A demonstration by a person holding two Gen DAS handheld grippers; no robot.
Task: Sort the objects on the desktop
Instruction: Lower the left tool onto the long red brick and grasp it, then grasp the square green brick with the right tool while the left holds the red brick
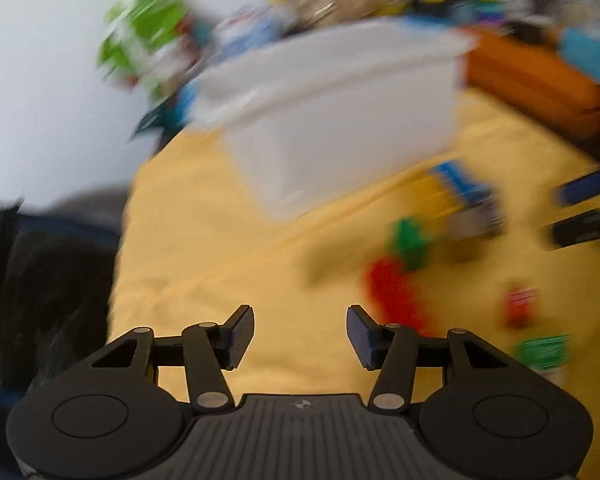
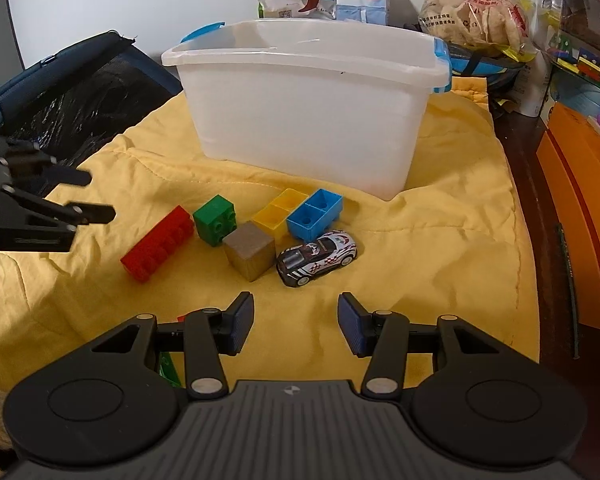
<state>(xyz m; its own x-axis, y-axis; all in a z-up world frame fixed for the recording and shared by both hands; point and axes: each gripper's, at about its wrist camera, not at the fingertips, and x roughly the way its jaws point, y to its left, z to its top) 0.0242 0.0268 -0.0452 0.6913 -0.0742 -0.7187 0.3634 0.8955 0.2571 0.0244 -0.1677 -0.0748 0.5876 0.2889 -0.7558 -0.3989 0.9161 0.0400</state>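
Black, with blue ribbed pads, the right gripper [image 2: 296, 322] has its two fingers spread apart with nothing between them, above the wrinkled yellow cloth [image 2: 440, 248]. Just ahead of it lies a small white and black toy racing car [image 2: 317, 257], and beside the car a brown wooden cube [image 2: 250, 255]. Behind them lie a green plastic building block [image 2: 215, 219], a long red plastic building brick [image 2: 159, 243], a yellow hollow brick [image 2: 278, 214] and a blue hollow brick [image 2: 315, 213] touching it. Farther back stands a translucent white plastic storage bin with blue handles [image 2: 300, 120]. The left gripper [image 1: 300, 334], seen at the left edge in the right wrist view, also has its fingers apart and empty over the cloth; its own view is strongly blurred.
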